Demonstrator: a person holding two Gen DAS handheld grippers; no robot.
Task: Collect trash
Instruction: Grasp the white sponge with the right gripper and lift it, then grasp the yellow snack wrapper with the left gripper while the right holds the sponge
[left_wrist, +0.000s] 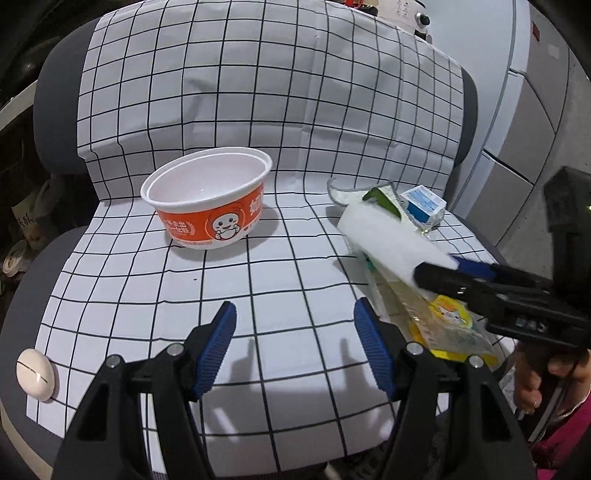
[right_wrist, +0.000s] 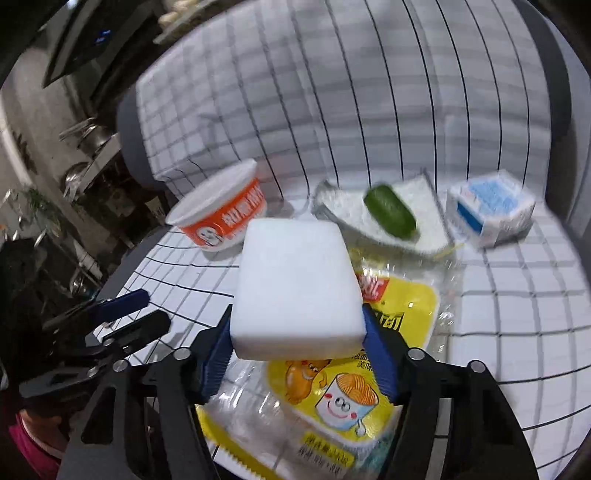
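Right tool (right_wrist: 297, 343) is clamped on the white foam block (right_wrist: 295, 280), lifted over the yellow noodle wrapper (right_wrist: 332, 391), likely bound for the orange bowl (left_wrist: 207, 199) as the bin. Left tool (left_wrist: 295, 350) is apart, empty, low over the checkered seat cover (left_wrist: 258, 110), free for the next piece.

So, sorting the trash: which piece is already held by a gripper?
The white foam block, clamped in the right gripper; the yellow wrapper and blue-white carton lie loose.

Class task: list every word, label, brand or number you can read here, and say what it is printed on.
None reads clearly.
Orange bowl: white Chinese characters, too small.
Yellow noodle wrapper: Chinese print, blurred.
Blue-and-white carton: label blurred.
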